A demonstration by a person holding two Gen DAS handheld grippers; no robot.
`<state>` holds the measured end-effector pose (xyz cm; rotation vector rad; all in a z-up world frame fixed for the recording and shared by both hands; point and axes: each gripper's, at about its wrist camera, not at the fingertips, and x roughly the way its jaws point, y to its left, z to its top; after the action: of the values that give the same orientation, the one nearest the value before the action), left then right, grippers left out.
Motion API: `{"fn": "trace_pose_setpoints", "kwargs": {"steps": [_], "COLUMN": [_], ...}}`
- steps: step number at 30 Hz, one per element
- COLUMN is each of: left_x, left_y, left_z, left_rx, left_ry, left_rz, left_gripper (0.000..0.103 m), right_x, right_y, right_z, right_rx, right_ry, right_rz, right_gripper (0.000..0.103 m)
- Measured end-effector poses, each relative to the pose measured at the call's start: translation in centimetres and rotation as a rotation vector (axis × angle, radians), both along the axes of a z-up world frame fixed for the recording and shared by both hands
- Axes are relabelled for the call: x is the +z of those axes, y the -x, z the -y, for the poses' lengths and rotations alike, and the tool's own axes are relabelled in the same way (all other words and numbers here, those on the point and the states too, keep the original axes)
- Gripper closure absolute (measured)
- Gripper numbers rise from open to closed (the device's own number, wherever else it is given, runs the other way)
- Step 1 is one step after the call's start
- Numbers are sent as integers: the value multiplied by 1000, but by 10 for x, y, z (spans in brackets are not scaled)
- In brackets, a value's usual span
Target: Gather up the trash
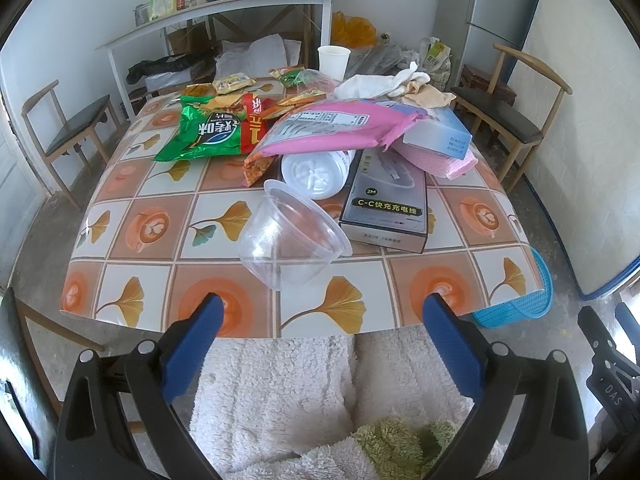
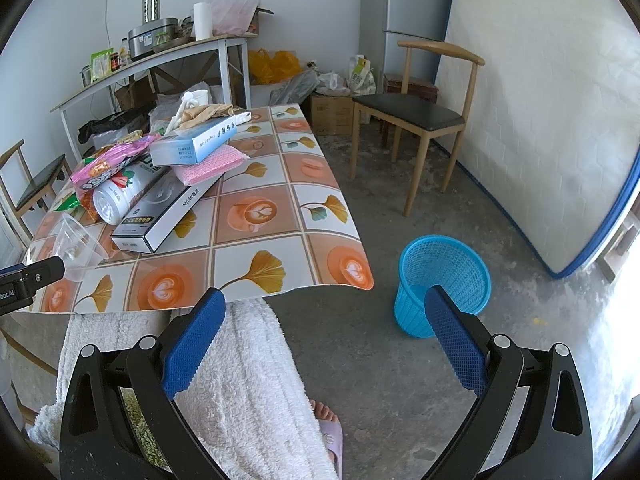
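A clear plastic cup (image 1: pixel 294 236) lies on its side on the tiled table (image 1: pixel 168 280), just ahead of my open, empty left gripper (image 1: pixel 324 312). Behind the cup are a white bottle (image 1: pixel 316 172), a cable box (image 1: pixel 386 204), a pink packet (image 1: pixel 332 128), a green snack bag (image 1: pixel 208 132) and a paper cup (image 1: pixel 333 62). The blue mesh bin (image 2: pixel 442 282) stands on the floor right of the table, straight ahead of my open, empty right gripper (image 2: pixel 326 312). The clear cup also shows in the right wrist view (image 2: pixel 76 246).
A blue-white box (image 2: pixel 200 142) lies on a pink sponge cloth (image 2: pixel 212 166), with rags (image 1: pixel 400 84) behind. Wooden chairs (image 2: pixel 416 120) stand around the table. A shelf table (image 1: pixel 216 16) with pots is at the back wall. My fleece-covered legs (image 2: pixel 240 380) are below the table edge.
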<state>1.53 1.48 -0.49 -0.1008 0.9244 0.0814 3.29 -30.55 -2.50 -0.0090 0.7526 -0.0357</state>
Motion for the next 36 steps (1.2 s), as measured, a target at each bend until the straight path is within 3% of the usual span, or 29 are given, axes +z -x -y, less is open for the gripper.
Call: {"fn": "trace_pose_setpoints", "kwargs": {"steps": [33,36], "left_x": [-9,-6], "left_y": [-1,-3], "left_z": [-17,-22], "left_rx": [14,-4], "left_ry": [30,44], "left_rz": [-29,1], "left_gripper": [6,6], "right_x": [-8,-11], "right_y": [-4,-9], "right_z": [-7,-6], "right_rx": [11,13], "right_ry": [-14,-19], "right_rz": [-20,-33], "right_gripper": [8,8]}}
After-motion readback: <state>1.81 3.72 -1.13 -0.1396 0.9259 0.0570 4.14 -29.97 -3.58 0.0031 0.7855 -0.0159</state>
